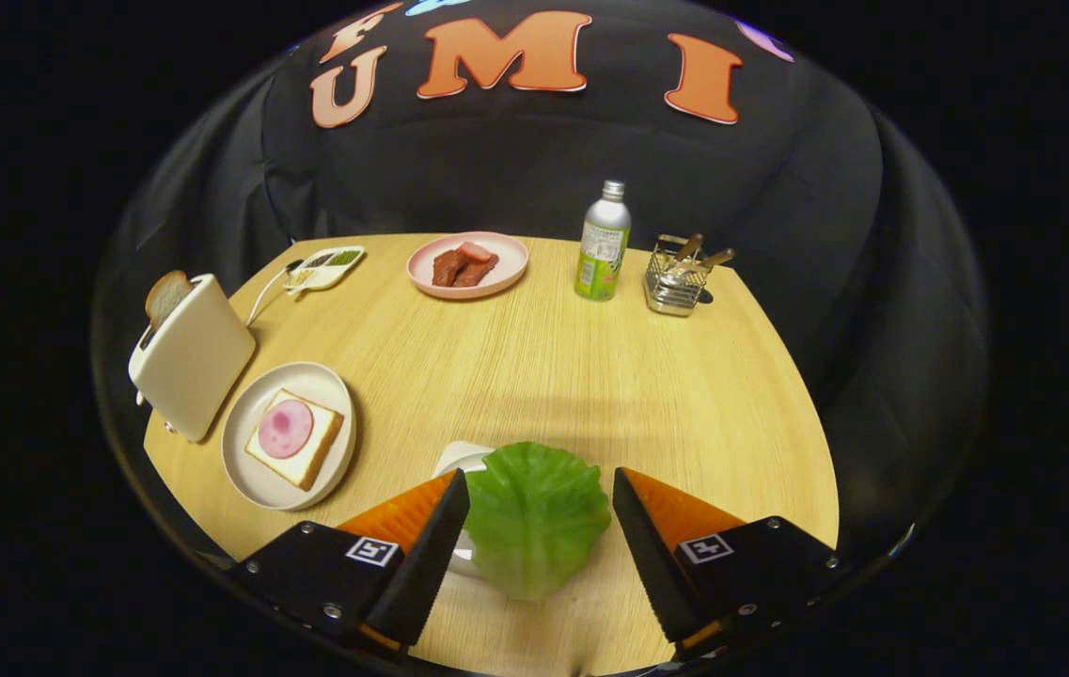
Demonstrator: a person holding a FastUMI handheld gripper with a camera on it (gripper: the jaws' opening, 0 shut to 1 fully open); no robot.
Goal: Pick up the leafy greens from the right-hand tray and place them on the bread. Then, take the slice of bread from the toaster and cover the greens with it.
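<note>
The gripper point(541, 503) is hanging low over the near edge of the wooden table point(590, 376) with its fingers standing apart, and the leafy greens point(534, 517) are lying between them; the left fingertip point(449, 512) is sitting right at the leaf's edge, possibly touching it, while the right one is showing a gap of bare table, so the fingers are not clamping on the leaf. The greens are resting on a white tray point(459, 458), most of which is hiding under the leaf and behind the left finger. Out past the left finger, a white plate point(252, 470) is carrying a slice of bread point(313, 451) topped with a round pink slice of ham point(286, 429). Just beside that plate, a white toaster point(191, 362) is standing at the table's edge with a slice of toast point(165, 296) poking up from its slot. Farther back, a small divided dish point(325, 267), a pink plate point(468, 265) of reddish meat pieces, a bottle point(604, 243) with a green label and a wire caddy point(675, 279) holding utensils are lining the far side of the table.
</note>
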